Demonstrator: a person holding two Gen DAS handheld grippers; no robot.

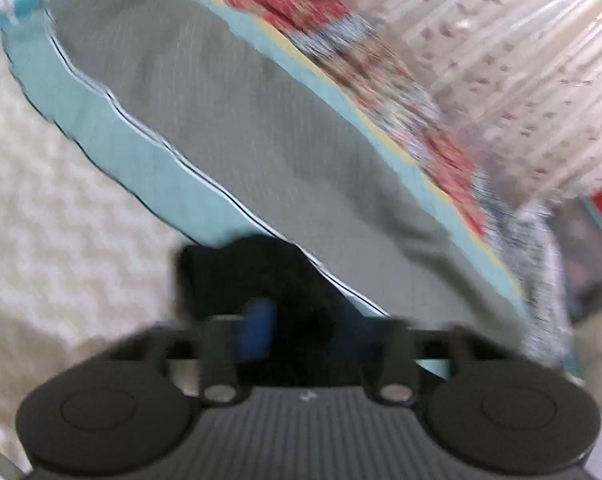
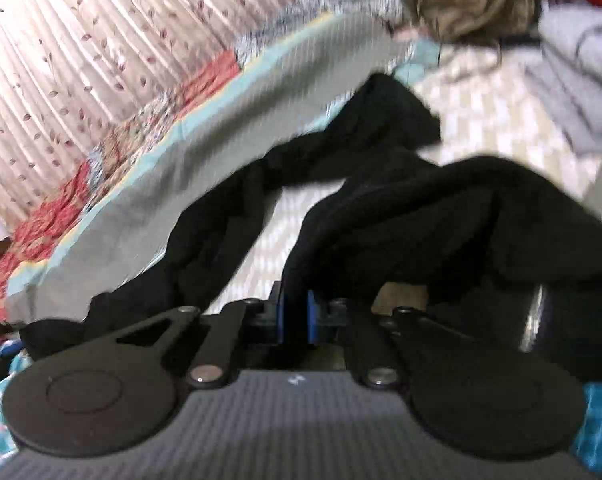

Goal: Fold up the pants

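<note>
The black pants (image 2: 381, 184) hang crumpled in the right wrist view, draped over the bed. My right gripper (image 2: 297, 316) is shut on a fold of the pants, its blue pads pressed close with black cloth between them. In the left wrist view my left gripper (image 1: 269, 320) is shut on a bunch of black pants fabric (image 1: 245, 268) that covers the fingertips. Both views are blurred by motion.
A grey blanket with a teal border (image 1: 261, 140) lies across the cream checked bedspread (image 1: 41, 200). A red patterned quilt (image 1: 313, 20) and pleated curtain (image 1: 521, 60) lie beyond. A pile of clothes (image 2: 541, 20) sits at the far right.
</note>
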